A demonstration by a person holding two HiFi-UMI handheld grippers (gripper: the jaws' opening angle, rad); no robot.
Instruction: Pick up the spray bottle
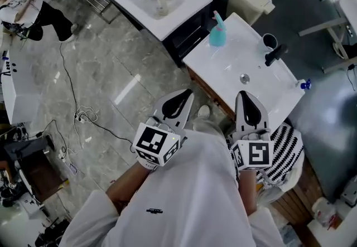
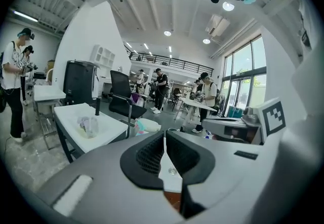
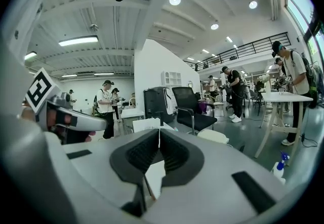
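Both tools are up in front of the person, well short of the table (image 1: 234, 67). Both are clamped closed with nothing between the jaws: left tool (image 1: 181, 96), right tool (image 1: 246, 96). The teal spray bottle (image 1: 217, 31) stands upright at the table's far left corner, right by the edge.

That's the worry. Come in with the jaws not opened and the tool just shoves the bottle, and from that corner it would likely tip off the table onto the floor. Next hazard is the black fixture (image 1: 276, 53) and the black cup (image 1: 269, 41) on the table's far right side, which a careless reach across could clip. And watch this one: a small blue-capped bottle (image 1: 304, 85) sits at the table's right edge, so the wrong sprayer could get picked.

Some things are hard to read. I can't tell which way the teal bottle's trigger faces, and its fill level doesn't show. The small bottle is tiny and half lost against the table's edge. The tools' own views give no clear look at the teal bottle.
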